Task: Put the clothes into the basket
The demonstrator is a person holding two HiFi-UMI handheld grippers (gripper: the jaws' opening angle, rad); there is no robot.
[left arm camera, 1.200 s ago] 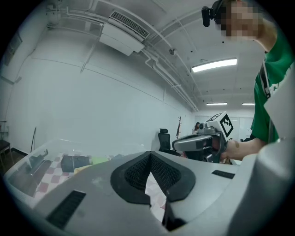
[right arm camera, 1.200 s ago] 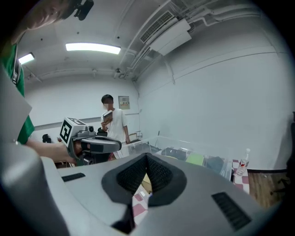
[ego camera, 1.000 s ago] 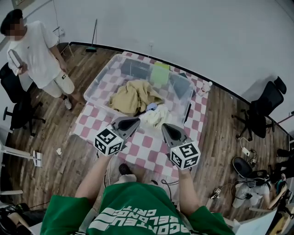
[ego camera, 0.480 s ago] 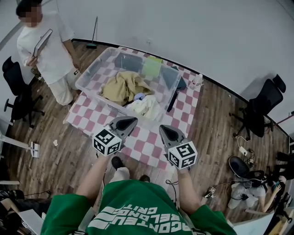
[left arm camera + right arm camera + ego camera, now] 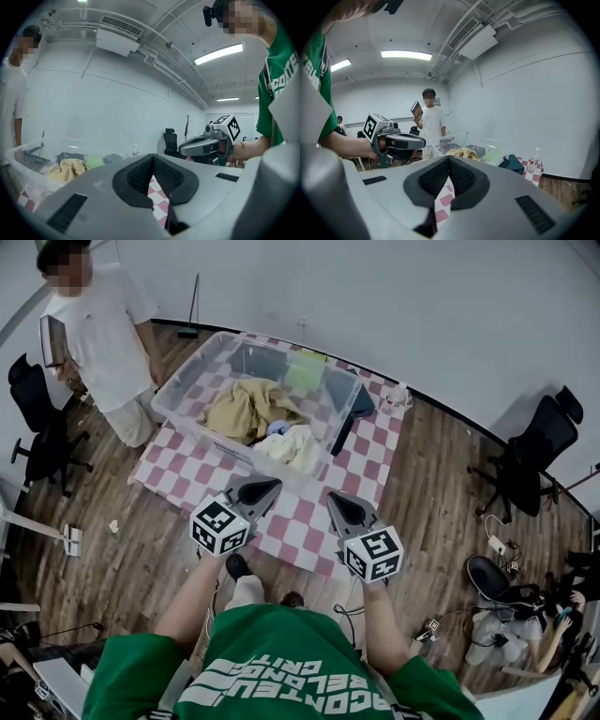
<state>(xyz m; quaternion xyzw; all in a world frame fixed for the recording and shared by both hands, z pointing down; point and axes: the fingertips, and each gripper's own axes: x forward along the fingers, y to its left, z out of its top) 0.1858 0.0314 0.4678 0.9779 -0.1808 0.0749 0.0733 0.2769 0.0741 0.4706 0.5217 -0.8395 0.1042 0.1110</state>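
Now L gripper (image 5: pixel 271 487), R gripper (image 5: pixel 334 499) jaws clenched, empty; shirt print (image 5: pixel 281 688) unreadable.

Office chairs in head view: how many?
2: left chair at the left edge, beside the standing person; right chair near the right edge. The clutter at lower right may hide more.

Head view: high above wearer, steeply down onto checkered table (image 5: pixel 300 521), basket (image 5: pixel 187 390), floor, bystander (image 5: pixel 98 343). Gripper views: low, close behind own jaws, near level, facing basket. All share basket, bystander. Left gripper view catches right gripper (image 5: pixel 183 149); right gripper view, left gripper (image 5: pixel 421 140).
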